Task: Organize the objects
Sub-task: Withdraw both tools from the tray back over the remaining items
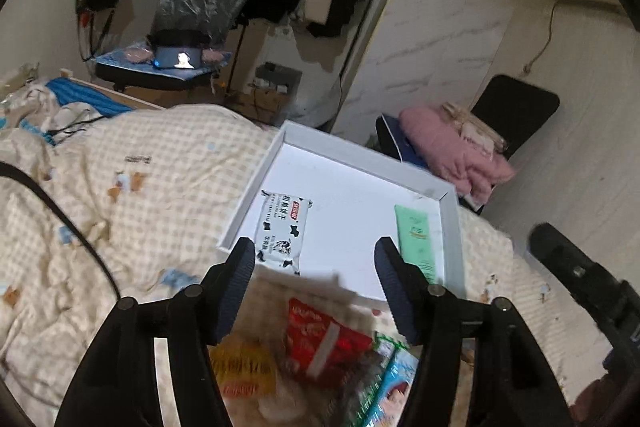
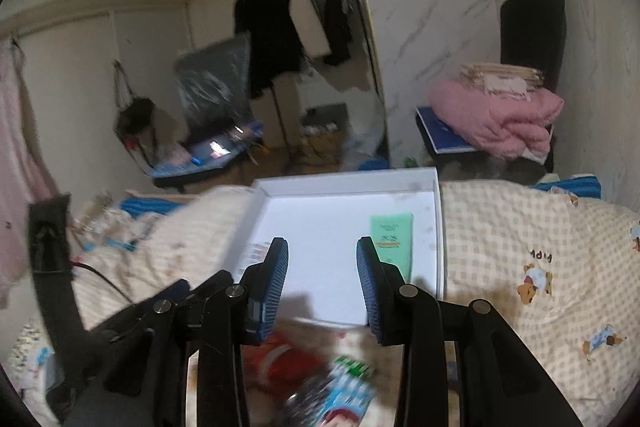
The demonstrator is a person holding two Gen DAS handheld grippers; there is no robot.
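Both tongs hang over the checked quilt (image 1: 168,163), pointing down at a slant toward a shallow white tray (image 1: 450,227). On the left, the left gripper (image 1: 316,255) has its jaws parted with nothing between the pads. Beyond its left finger a white cow-print snack packet (image 1: 282,231) lies flat in the tray's left half, and a pale green tube (image 1: 416,239) lies along the tray's right wall. Nearer the camera, just short of the tray on the quilt, sits a blurred heap: a yellow packet (image 1: 244,371), a red packet (image 1: 324,339) and a blue-green packet (image 1: 394,379). Further right, the right gripper (image 2: 322,259) holds its jaws apart too, less widely, with nothing between them. Past the bed a folded pink blanket (image 2: 500,119) rests on a black chair (image 2: 532,27).
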